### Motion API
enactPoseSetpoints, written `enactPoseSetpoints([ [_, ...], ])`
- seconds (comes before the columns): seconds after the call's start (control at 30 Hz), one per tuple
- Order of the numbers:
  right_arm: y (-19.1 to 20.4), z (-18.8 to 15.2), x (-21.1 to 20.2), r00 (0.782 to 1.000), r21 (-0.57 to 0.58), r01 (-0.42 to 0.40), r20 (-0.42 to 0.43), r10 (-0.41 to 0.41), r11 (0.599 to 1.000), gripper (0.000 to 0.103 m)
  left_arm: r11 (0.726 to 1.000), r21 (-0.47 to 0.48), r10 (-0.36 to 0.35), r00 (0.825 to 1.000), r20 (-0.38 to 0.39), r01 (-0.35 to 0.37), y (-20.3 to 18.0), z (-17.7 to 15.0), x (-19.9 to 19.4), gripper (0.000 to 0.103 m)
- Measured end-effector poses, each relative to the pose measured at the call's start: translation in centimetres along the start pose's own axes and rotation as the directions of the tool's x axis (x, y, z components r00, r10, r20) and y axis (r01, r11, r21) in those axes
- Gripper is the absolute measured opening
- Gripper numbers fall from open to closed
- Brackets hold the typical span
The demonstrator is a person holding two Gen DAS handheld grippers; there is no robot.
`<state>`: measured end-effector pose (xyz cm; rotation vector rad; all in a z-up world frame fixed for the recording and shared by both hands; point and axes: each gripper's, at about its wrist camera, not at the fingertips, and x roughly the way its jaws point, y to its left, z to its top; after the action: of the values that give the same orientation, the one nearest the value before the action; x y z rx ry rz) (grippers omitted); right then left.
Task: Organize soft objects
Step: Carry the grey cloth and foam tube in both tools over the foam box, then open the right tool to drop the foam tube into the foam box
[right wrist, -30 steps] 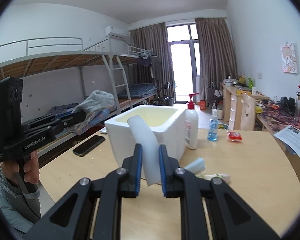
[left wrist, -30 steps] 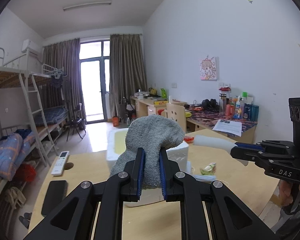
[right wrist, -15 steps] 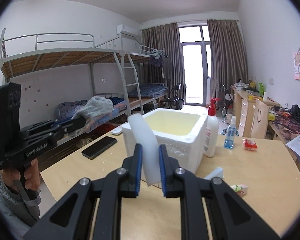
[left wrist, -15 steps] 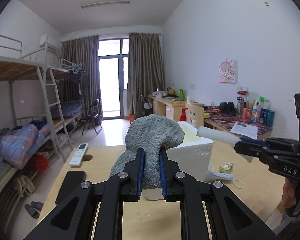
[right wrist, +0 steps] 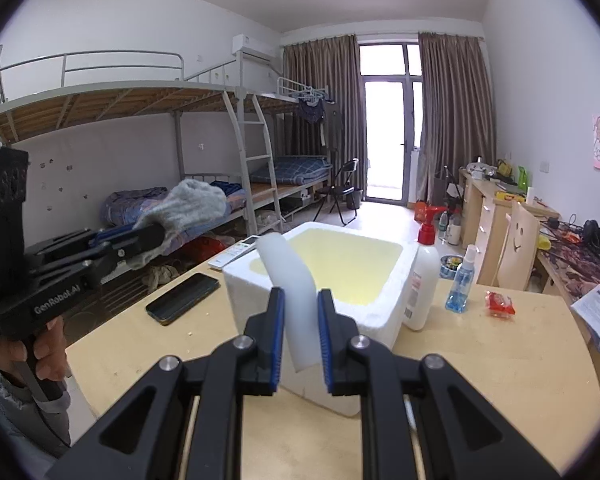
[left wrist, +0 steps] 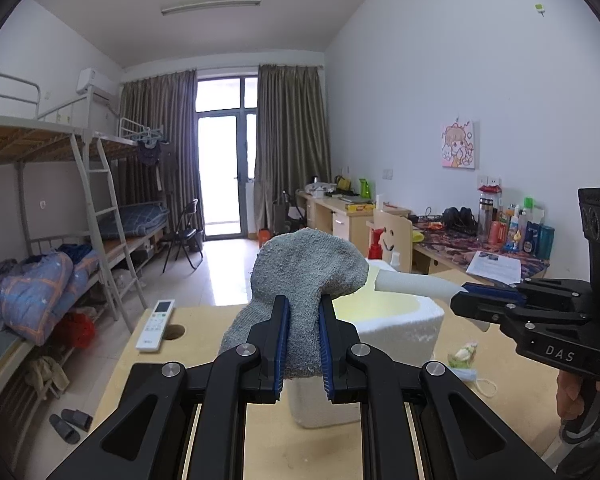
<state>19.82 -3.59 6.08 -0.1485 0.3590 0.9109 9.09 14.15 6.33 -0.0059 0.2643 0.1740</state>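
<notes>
**A:** On the wooden table [right wrist: 480, 364], dead centre of the right wrist view, sits the white foam box [right wrist: 384, 292] with its top open. Why is it parked there?

**B:** My guess is that it's the bin for the soft things. With the mouth facing up and both grippers aimed toward it, either hand could drop its load straight in. From what shows of its yellowish inside, nothing lies there yet.

**A:** And the grey sock [left wrist: 300, 292]?

**B:** It's clamped between the jaws of the left gripper [left wrist: 303, 350], pinched low so the toe flops over at twelve o'clock. It hangs in the air, in front of the box's rim in the left wrist view, not over the opening yet. A person's hand [right wrist: 40, 354] grips the handle at eight o'clock in the right view.

**A:** What about the smaller piece?

**B:** The white foam strip [right wrist: 292, 292] is squeezed between the jaws of the right gripper [right wrist: 300, 338], standing up and curling forward at twelve o'clock. Held near its lower end, it likely bends under its own weight.

**A:** The bits on the table?

**B:** A phone [right wrist: 182, 298] at nine o'clock, a pump bottle [right wrist: 422, 280] touching the box at two, and a small spray bottle [right wrist: 460, 280] just beside that. They're hard things, probably meant to stay out.
</notes>
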Motion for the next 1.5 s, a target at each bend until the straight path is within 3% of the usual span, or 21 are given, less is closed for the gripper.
enactPoseSetpoints([
  [0.33, -1.6, 1.9, 1.7, 0.999, 0.015, 0.037, -0.012, -0.037, 0.999, 0.019, 1.0, 0.019, -0.007, 1.0, -0.008, 0.007, 0.8, 1.3, 2.2, 0.015],
  [0.83, -1.4, 4.6, 6.6, 0.998, 0.001, 0.019, -0.063, -0.019, 1.0, 0.019, 1.0, -0.005, 0.004, 0.999, -0.05, -0.004, 2.6, 1.0, 5.4, 0.015],
  [1.43, -2.2, 4.4, 11.4, 0.988, 0.006, 0.053, -0.147, -0.052, 0.999, 0.02, 1.0, -0.018, 0.003, 0.996, -0.089, -0.004, 3.3, 1.3, 7.4, 0.015],
  [1.5, -2.3, 4.4, 11.5, 0.988, 0.009, 0.049, -0.147, -0.048, 0.999, 0.026, 1.0, -0.02, 0.004, 0.996, -0.089, -0.005, 3.3, 1.3, 7.4, 0.015],
])
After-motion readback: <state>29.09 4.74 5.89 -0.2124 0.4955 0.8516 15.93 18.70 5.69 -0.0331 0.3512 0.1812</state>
